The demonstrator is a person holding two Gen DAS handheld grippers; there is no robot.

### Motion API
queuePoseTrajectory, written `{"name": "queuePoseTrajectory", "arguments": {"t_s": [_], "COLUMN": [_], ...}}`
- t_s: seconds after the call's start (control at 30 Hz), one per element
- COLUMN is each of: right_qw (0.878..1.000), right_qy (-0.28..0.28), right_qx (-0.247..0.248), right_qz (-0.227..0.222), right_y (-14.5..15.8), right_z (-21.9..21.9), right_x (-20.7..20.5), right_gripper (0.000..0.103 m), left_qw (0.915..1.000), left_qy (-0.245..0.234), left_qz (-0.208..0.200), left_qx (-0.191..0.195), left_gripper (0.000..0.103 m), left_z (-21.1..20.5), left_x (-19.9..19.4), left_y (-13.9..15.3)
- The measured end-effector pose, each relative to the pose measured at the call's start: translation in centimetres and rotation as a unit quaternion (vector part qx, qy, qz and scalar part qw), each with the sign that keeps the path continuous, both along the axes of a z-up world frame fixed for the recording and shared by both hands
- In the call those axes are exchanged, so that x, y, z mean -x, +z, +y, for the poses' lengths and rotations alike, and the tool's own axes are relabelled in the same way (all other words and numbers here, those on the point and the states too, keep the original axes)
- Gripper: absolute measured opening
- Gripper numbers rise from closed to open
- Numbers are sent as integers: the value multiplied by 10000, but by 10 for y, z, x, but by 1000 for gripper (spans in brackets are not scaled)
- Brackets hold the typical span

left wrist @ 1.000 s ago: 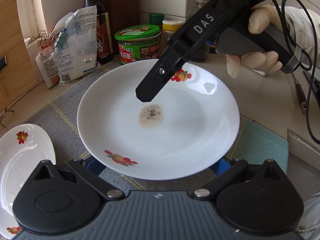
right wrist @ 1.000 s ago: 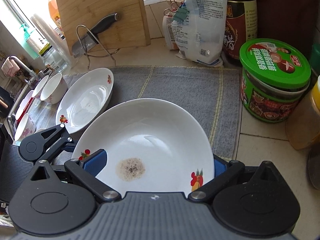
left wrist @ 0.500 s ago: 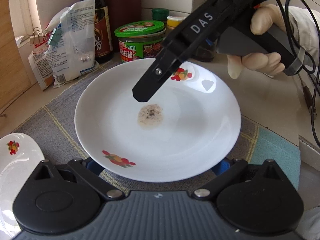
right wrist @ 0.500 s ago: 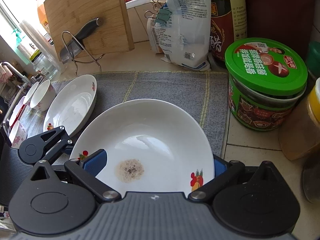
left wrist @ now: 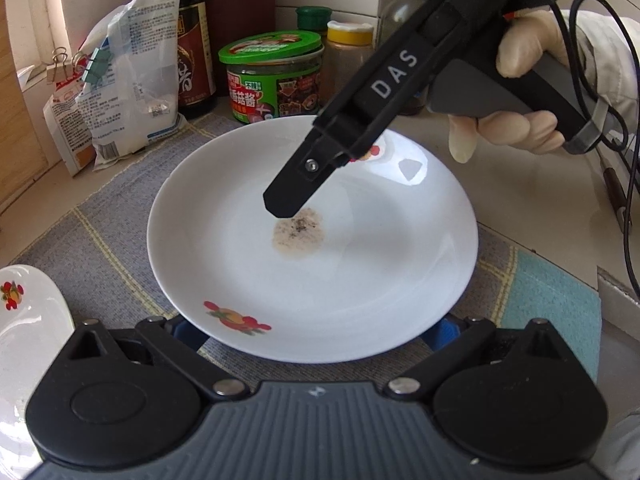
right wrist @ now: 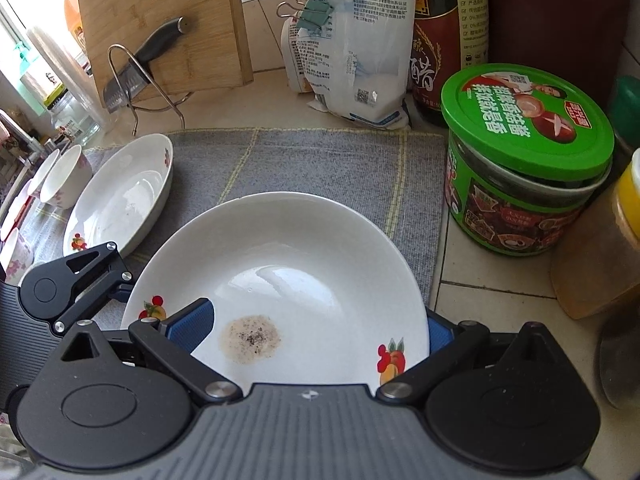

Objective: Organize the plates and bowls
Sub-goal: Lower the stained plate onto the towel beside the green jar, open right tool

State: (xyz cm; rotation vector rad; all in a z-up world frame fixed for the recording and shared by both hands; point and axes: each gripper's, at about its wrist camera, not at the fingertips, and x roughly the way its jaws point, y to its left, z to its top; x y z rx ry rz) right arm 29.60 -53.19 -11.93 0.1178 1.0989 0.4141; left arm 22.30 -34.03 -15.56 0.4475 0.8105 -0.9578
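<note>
A white plate (left wrist: 360, 264) with fruit prints and a brown speckled stain in its middle sits over the grey mat (left wrist: 104, 232). My right gripper (right wrist: 308, 332) is shut on this plate (right wrist: 304, 264): one blue pad (right wrist: 192, 324) lies on top, the other finger is under the rim. In the left wrist view the right gripper's finger (left wrist: 296, 196) reaches over the plate's centre. My left gripper (left wrist: 312, 332) is at the plate's near rim, its fingers hidden beneath it. A second white plate (right wrist: 120, 200) lies to the left, with small bowls (right wrist: 64, 176) beyond.
A green-lidded jar (right wrist: 524, 160), dark sauce bottle (right wrist: 448, 36), clipped white bag (right wrist: 360, 48) and yellow-lidded jar (right wrist: 600, 256) stand behind and right. A wooden board with a knife on a wire rack (right wrist: 160, 36) leans at the back left.
The held plate and both grippers have shifted to the right along the mat; the second plate and bowls have slid toward the left edge of both views.
</note>
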Motion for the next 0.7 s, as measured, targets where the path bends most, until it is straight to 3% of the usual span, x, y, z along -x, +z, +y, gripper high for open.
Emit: {"name": "queuePoseTrajectory", "arguments": {"t_s": [0.7], "right_qw": [9991], "right_qy": [-73], "right_qx": [402], "right_qz": [-142], "right_y": [3], "right_z": [3], "right_x": [10], "right_gripper": [103], "left_qw": [9998], "left_qy": [14], "left_qz": [-47], "left_qx": [-193], "left_gripper": [102], "left_z": [3], "left_x": [6], "left_y": [1]}}
